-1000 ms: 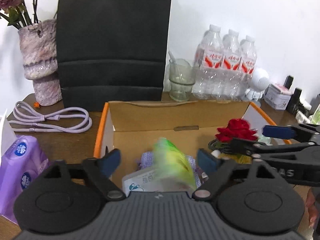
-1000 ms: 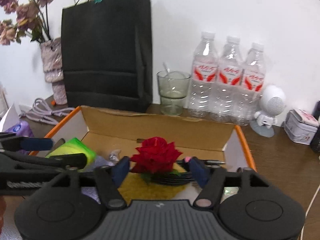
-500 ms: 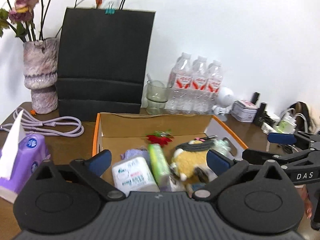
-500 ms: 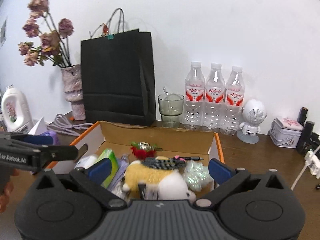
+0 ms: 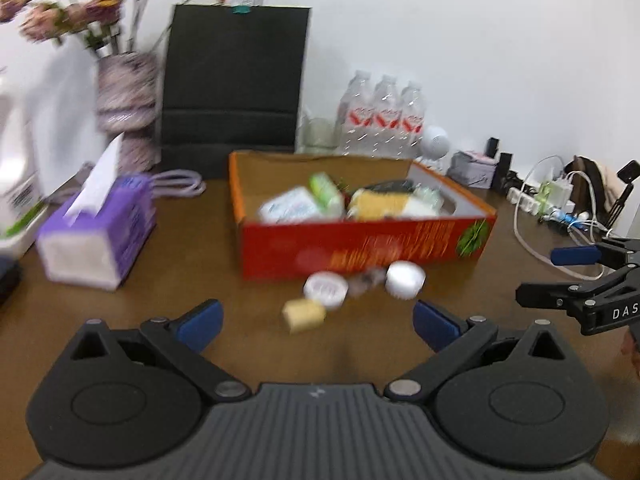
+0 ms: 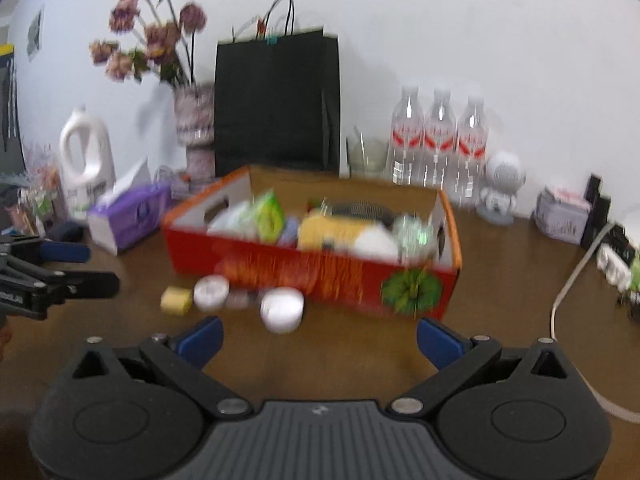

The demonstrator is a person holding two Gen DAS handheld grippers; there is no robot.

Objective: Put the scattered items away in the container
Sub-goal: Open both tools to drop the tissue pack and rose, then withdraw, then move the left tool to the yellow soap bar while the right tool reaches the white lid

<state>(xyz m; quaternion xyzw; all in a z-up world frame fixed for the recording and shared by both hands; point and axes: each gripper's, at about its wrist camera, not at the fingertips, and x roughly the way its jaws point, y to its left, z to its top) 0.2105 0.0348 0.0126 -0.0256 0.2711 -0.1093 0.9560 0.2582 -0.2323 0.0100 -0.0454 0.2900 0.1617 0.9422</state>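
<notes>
A red cardboard box point(image 5: 360, 246) point(image 6: 312, 272) stands on the brown table, filled with a green pack point(image 6: 269, 216), a yellow plush point(image 6: 324, 232), white packs and other items. In front of it lie a yellow block point(image 5: 304, 314) point(image 6: 176, 300), a white round tin point(image 5: 326, 289) point(image 6: 211, 292), a small dark item point(image 5: 364, 282) and a white round jar point(image 5: 405, 278) point(image 6: 282, 309). My left gripper point(image 5: 318, 326) is open and empty, pulled back from the box. My right gripper point(image 6: 320, 340) is open and empty, also short of the box.
A purple tissue box point(image 5: 98, 232) stands left of the box. Behind are a black paper bag point(image 5: 234, 84), a flower vase point(image 5: 126, 100), water bottles point(image 5: 382, 114), a glass point(image 6: 366, 156) and a white detergent bottle point(image 6: 86, 156). Cables and a power strip point(image 5: 560, 208) lie at right.
Both grippers have pulled back and away from above the box. The green pack and the red flower were let go into the box. The loose items in front came into view.
</notes>
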